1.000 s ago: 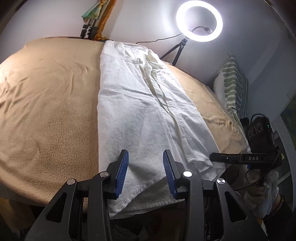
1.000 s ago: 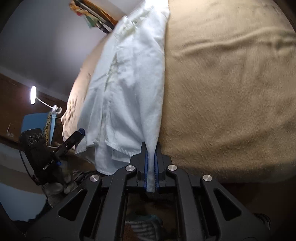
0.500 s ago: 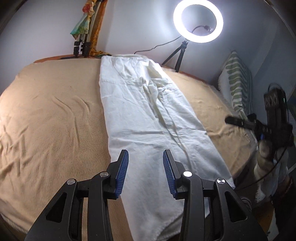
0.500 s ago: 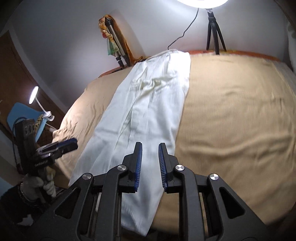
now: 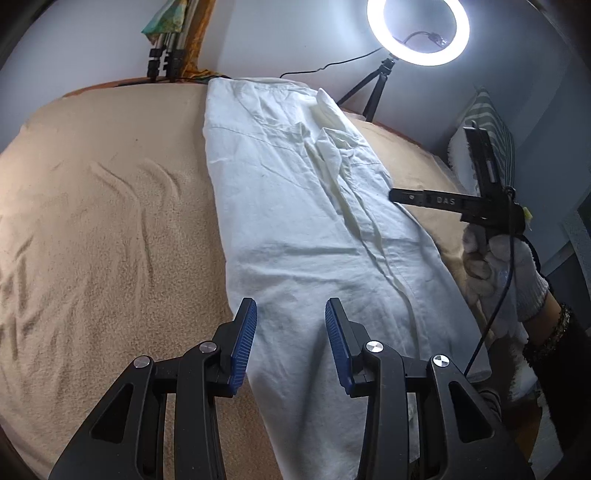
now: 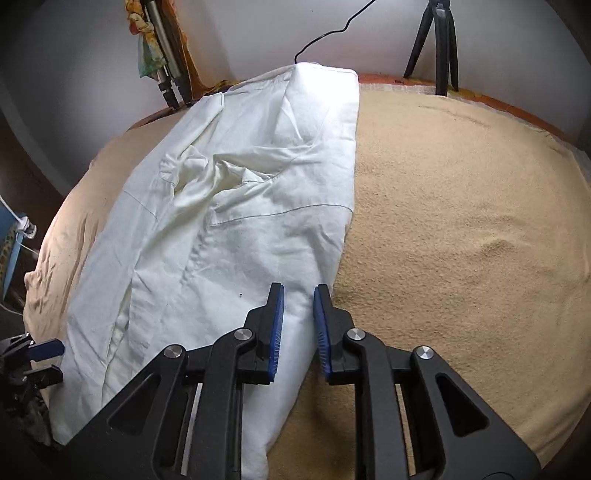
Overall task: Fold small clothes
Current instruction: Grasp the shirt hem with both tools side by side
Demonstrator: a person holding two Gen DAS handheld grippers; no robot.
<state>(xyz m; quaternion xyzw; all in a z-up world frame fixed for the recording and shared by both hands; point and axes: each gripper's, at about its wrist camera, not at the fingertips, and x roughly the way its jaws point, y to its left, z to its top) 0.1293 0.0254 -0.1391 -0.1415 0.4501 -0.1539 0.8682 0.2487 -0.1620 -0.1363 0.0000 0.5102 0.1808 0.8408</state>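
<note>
One white garment (image 5: 303,221) lies under two grippers: left (image 5: 290,345) jaws spread, right (image 6: 298,330) jaws closing, empty.

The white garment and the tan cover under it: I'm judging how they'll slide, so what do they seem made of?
The white garment looks like thin matte woven cotton or linen: sharp creases, visible stitch lines. The tan cover looks like napped fleece or terry: pebbly, soft ripples.

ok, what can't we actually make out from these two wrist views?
- White garment: near hem is hidden behind the left gripper in the left wrist view and the right gripper in the right wrist view.
- Ring light: only its tripod legs show in the right wrist view; the top edge cuts off the rest.
- Striped pillow: partly hidden by the right gripper in the left wrist view.
</note>
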